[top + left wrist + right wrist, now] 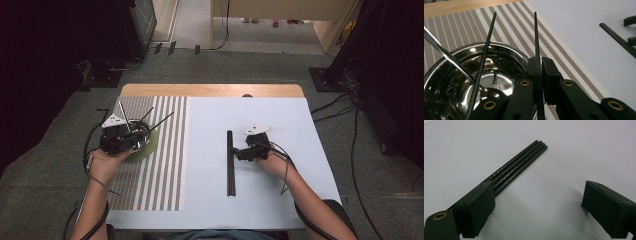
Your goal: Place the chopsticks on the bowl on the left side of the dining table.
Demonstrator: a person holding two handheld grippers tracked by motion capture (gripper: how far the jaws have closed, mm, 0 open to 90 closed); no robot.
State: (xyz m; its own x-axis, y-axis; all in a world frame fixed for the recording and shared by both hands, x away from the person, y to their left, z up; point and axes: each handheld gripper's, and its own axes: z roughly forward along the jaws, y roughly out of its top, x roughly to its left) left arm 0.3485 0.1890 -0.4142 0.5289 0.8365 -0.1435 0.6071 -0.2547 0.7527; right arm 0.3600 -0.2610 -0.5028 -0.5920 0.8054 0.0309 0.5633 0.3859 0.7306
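Left gripper [541, 65], pinched on one black chopstick [535, 32], is held over bowl [522, 56]; bundle [230, 162] lies lengthwise right of bowl, beside gaping empty right gripper [239, 150]

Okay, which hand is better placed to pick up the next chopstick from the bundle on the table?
Right. The right gripper is open beside the chopstick bundle, while the left gripper is shut on a chopstick at the steel bowl.

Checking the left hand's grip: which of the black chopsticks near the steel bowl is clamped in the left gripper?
The chopstick rising straight from the shut left gripper, beside the bowl. The other chopstick leans free inside the bowl.
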